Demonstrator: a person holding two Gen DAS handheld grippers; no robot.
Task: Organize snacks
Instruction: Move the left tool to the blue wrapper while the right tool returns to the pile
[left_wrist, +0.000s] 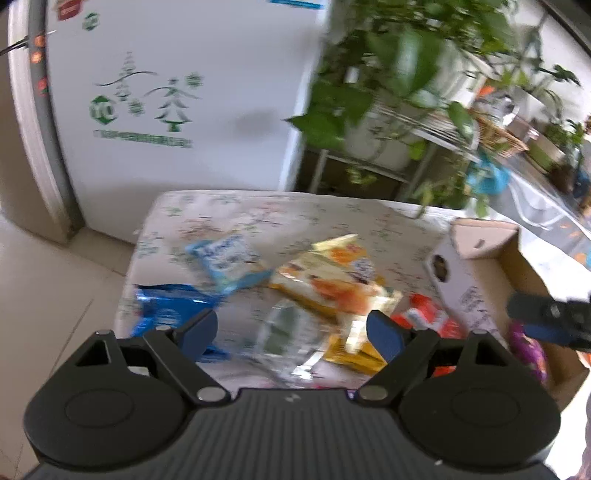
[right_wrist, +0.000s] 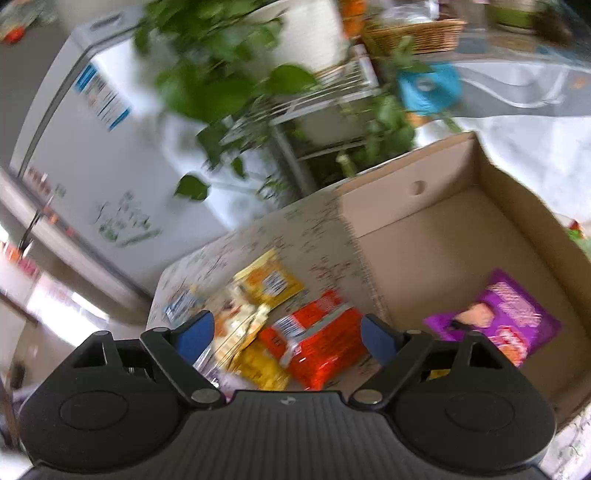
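- Snack packets, blurred, lie in a loose heap on the patterned bench (left_wrist: 221, 210): a dark blue packet (left_wrist: 166, 310), a light blue packet (left_wrist: 229, 262), a yellow-orange packet (left_wrist: 328, 280) and a red packet (right_wrist: 317, 339).
- A purple packet (right_wrist: 498, 317) lies flat inside the open cardboard box (right_wrist: 424, 236), beside the heap.
- Left tongs (left_wrist: 291, 332) and right tongs (right_wrist: 288, 334) hover above the heap, jaws wide apart, gripping nothing.
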